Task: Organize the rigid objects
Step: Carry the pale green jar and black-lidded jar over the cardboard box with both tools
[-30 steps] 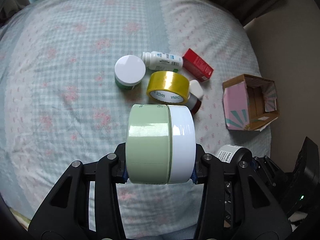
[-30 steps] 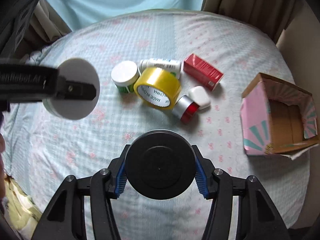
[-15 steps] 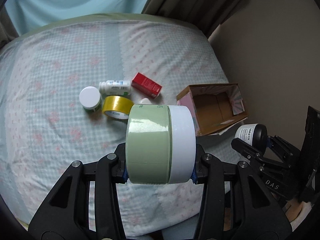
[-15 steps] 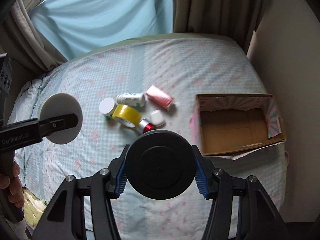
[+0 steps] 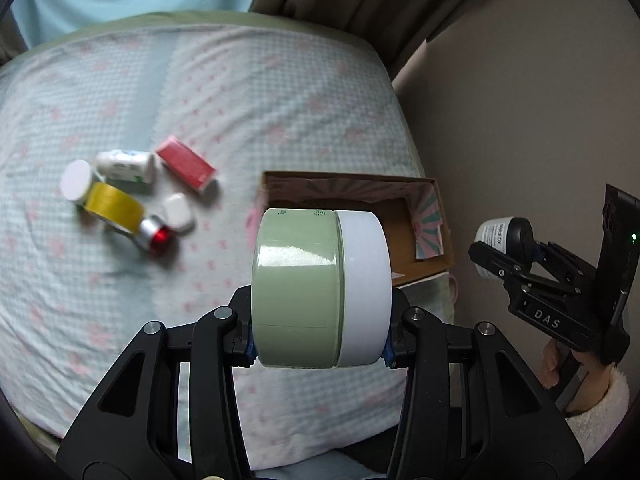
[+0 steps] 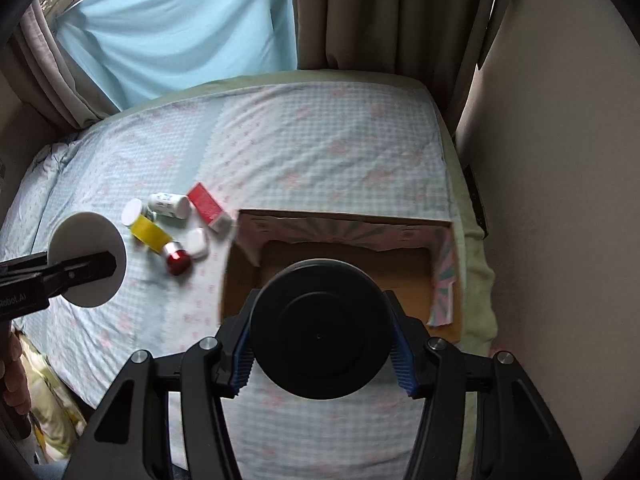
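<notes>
Clamping a green jar (image 5: pixel 320 288), the left tool (image 5: pixel 320 354); the right tool (image 6: pixel 322 360) grips a black-lidded jar (image 6: pixel 320 330).

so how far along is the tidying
Nothing done yet: the cardboard box looks empty. In hand: left gripper clamps a green jar, right gripper a black-lidded jar. Left on the bed: yellow tape, red box, white bottle and other small items.

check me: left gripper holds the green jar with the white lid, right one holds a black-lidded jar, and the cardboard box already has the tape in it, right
Not quite. In the right wrist view the cardboard box shows no tape inside; the yellow tape lies on the bed. The rest holds.
</notes>
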